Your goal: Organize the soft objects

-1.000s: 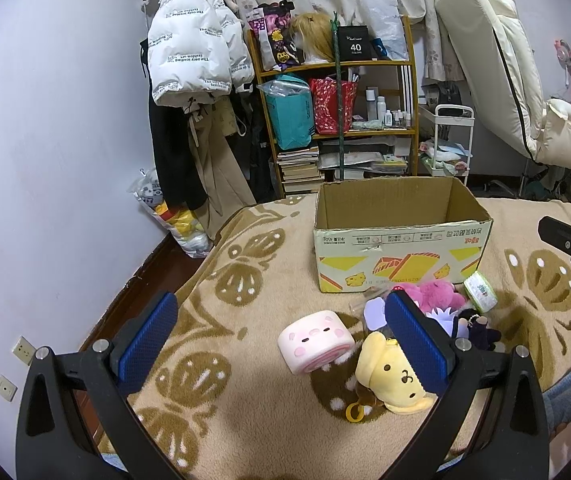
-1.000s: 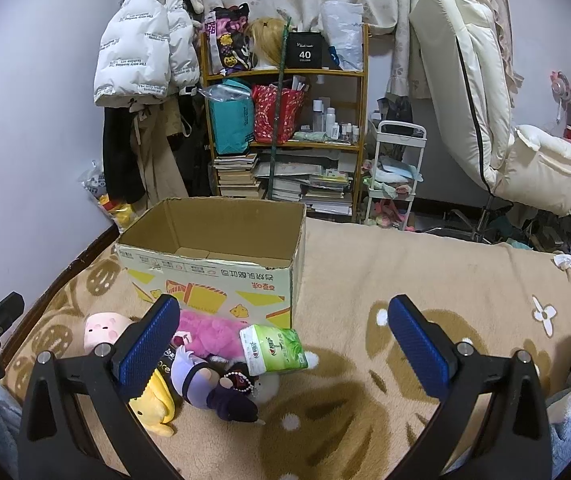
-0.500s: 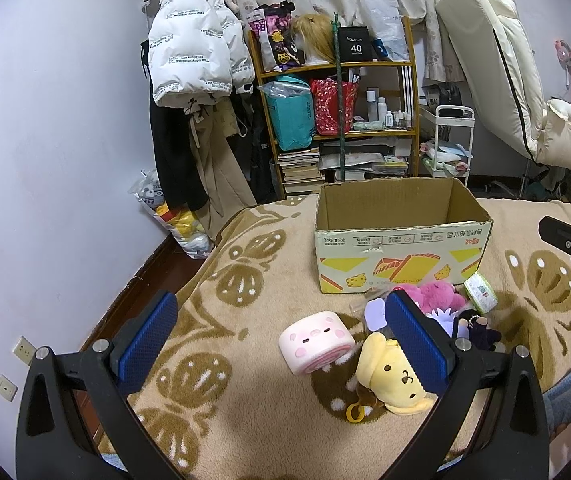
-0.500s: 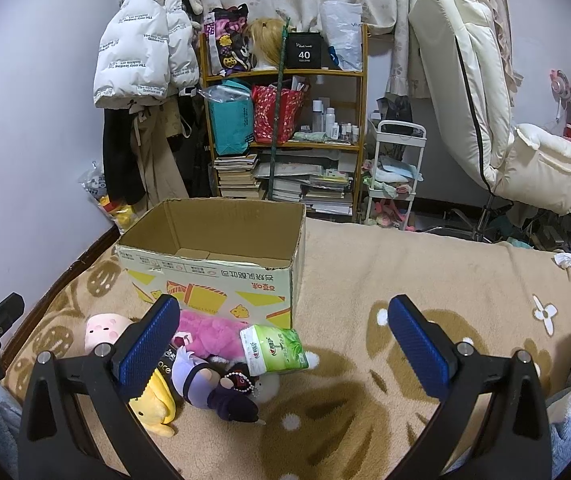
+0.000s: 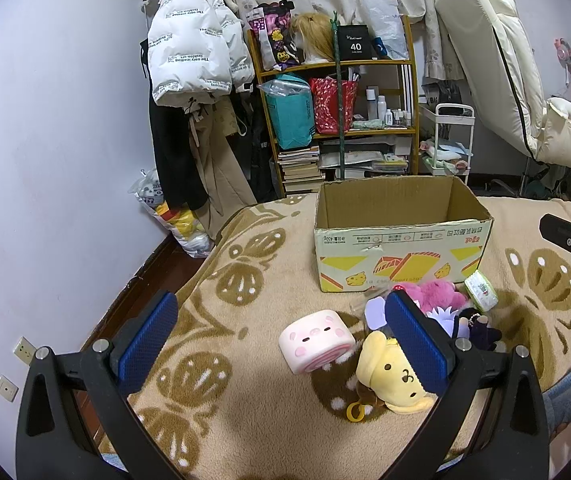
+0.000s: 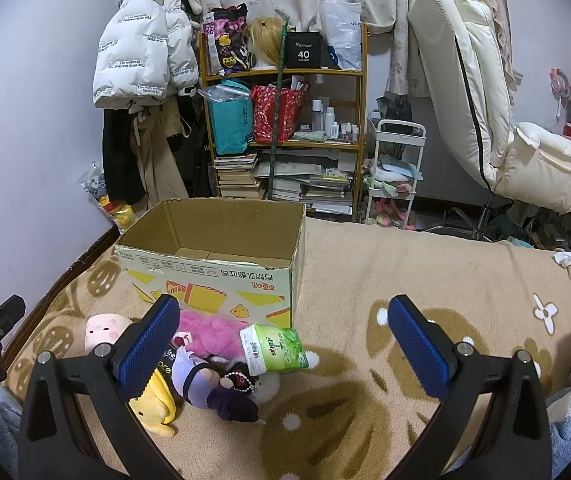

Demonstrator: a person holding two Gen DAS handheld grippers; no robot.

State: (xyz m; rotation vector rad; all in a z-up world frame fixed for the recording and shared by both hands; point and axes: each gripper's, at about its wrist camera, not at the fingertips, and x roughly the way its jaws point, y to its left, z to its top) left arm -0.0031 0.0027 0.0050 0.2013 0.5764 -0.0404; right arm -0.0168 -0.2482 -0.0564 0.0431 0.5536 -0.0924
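Note:
An open, empty cardboard box stands on the beige blanket. In front of it lies a heap of soft things: a pink pig cushion, a yellow dog plush, a pink plush, a purple-and-black doll and a green tissue pack. My left gripper is open and empty, just before the pig cushion. My right gripper is open and empty, above the tissue pack.
The beige blanket with brown butterfly prints covers the bed. Behind it stand a cluttered shelf, hanging coats, a white cart and a cream recliner. The bed edge drops to the floor at left.

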